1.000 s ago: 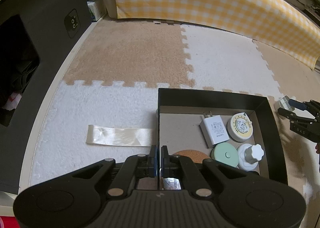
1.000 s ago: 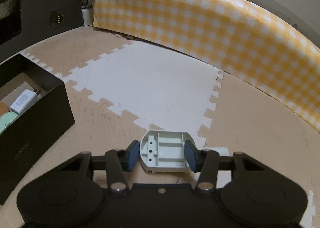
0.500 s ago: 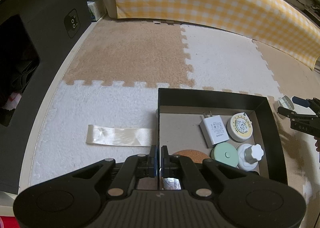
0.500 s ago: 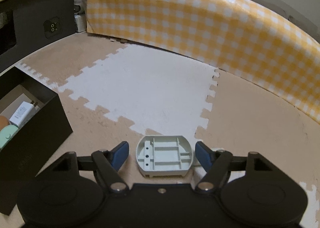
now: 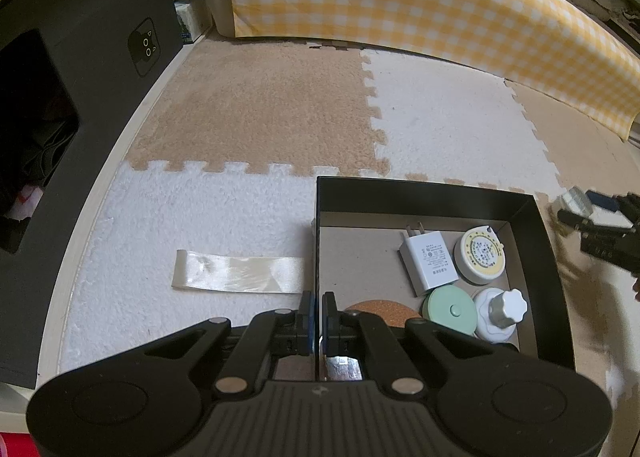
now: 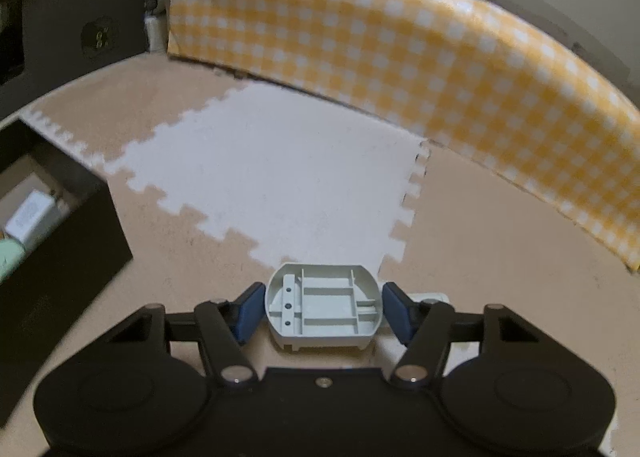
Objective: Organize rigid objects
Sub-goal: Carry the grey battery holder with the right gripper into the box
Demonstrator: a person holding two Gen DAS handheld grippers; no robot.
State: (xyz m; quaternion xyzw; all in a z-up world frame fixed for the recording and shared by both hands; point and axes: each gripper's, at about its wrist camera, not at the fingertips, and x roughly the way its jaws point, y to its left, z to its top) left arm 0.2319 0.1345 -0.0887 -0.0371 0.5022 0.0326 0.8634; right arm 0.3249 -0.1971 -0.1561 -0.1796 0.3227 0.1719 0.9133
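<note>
A black open box (image 5: 544, 257) holds a white charger (image 5: 430, 263), a round tape measure (image 5: 482, 255), a mint round case (image 5: 450, 311), a white knobbed piece (image 5: 500, 315) and a cork coaster (image 5: 376, 311). My left gripper (image 5: 318, 311) is shut on the box's left wall (image 5: 318, 241). My right gripper (image 6: 322, 311) brackets a grey ribbed plastic piece (image 6: 322, 311) over the beige mat, its blue pads at the piece's sides. The box (image 6: 60, 257) sits to its left. The right gripper (image 5: 600, 217) also shows in the left wrist view, beside the box.
A clear plastic strip (image 5: 238, 277) lies on the white mat left of the box. A black cabinet (image 5: 72, 97) stands at the left. A yellow checked panel (image 6: 400, 69) runs along the back.
The right gripper opened around the grey piece, then narrowed again to its sides, and the right view has shifted. The left gripper and box have not moved.
</note>
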